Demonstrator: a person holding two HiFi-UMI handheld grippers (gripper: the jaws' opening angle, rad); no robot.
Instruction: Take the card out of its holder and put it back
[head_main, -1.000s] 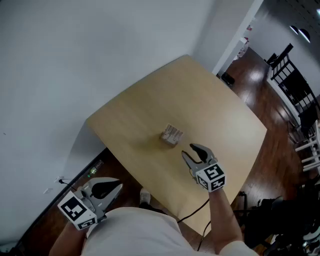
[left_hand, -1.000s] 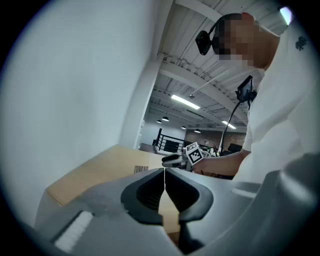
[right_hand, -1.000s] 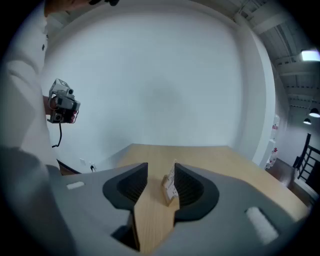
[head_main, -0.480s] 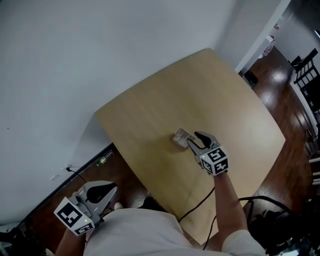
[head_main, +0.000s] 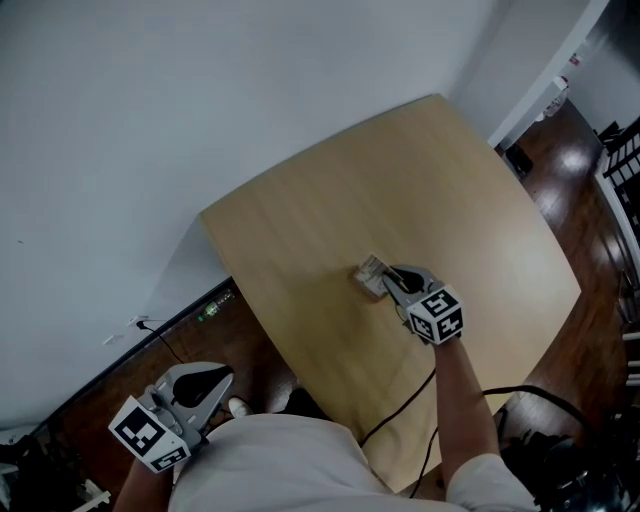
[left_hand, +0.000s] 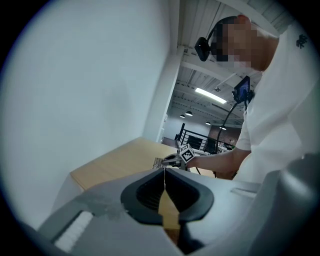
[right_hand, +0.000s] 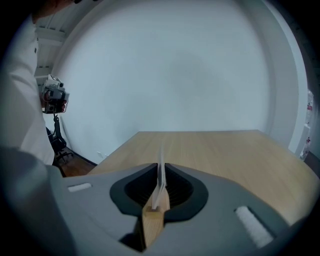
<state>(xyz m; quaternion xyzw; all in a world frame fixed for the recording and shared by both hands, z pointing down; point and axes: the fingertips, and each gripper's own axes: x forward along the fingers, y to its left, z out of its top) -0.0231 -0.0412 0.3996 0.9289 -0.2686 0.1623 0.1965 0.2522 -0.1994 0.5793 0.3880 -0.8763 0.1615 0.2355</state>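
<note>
The right gripper clamps the card at the middle of the pale wood table. Its jaws have just been closing and now pinch the thin white card, which stands edge-on between them in the small holder. The left gripper hangs off the table's near corner, above the dark floor. Its jaws are pressed together with nothing between them.

A blank white wall runs along the table's far side, and nothing else stands on the tabletop. Below the table's left edge, against the wall, a strip with small green lights lies on the floor. A light shoe shows under the table's near edge, beside the person's white shirt.

The only print that can be made out is the black-and-white square markers on each gripper's cube.

The left gripper view looks back across the table. It shows the person's head-worn camera, ceiling strip lights and a black railing beyond the table, none of which the head view shows. The right gripper view alone shows the card's edge between the pads, and a device on a stand past the table's left end.
</note>
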